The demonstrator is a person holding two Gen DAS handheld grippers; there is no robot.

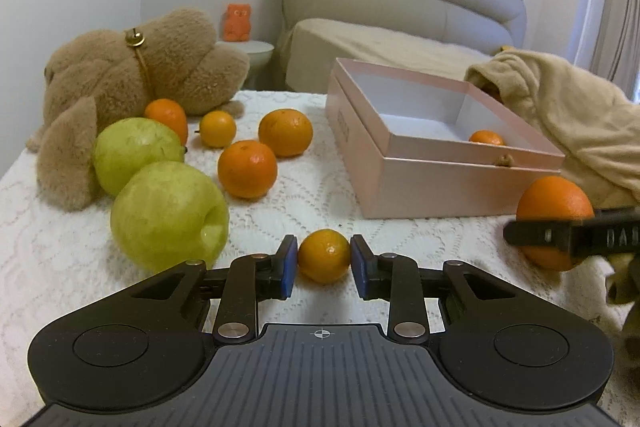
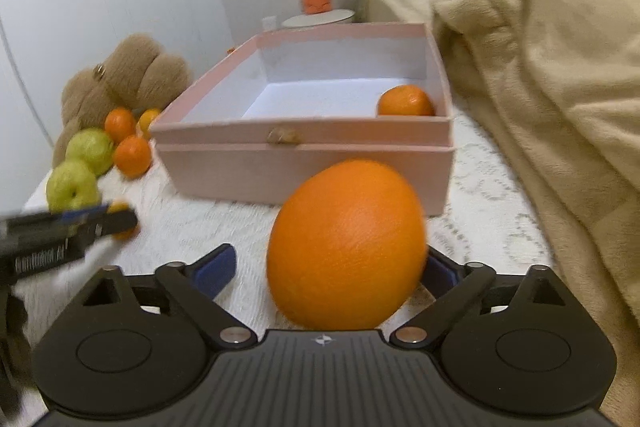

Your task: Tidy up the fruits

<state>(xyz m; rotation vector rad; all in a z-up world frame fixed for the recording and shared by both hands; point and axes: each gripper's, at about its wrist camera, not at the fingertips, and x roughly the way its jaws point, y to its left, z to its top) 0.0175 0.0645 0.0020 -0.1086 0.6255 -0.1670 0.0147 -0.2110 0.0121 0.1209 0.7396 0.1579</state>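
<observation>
My left gripper [image 1: 324, 261] fingers clamp a small mandarin [image 1: 324, 256] in front of the pink box [image 1: 440, 183]. My right gripper [image 2: 328, 269] fingers stand apart around the big orange [image 2: 346, 247], box straight ahead.

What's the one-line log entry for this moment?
left gripper: shut on small tangerine | right gripper: open around large orange | pink box: one tangerine inside

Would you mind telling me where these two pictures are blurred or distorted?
Left wrist view: mostly sharp; fisheye bends the table edges, and the right gripper at the frame edge is smeared. Right wrist view: softer overall; the large orange has fuzzy edges, the left gripper is motion-streaked, the pink box bows outward.
</observation>
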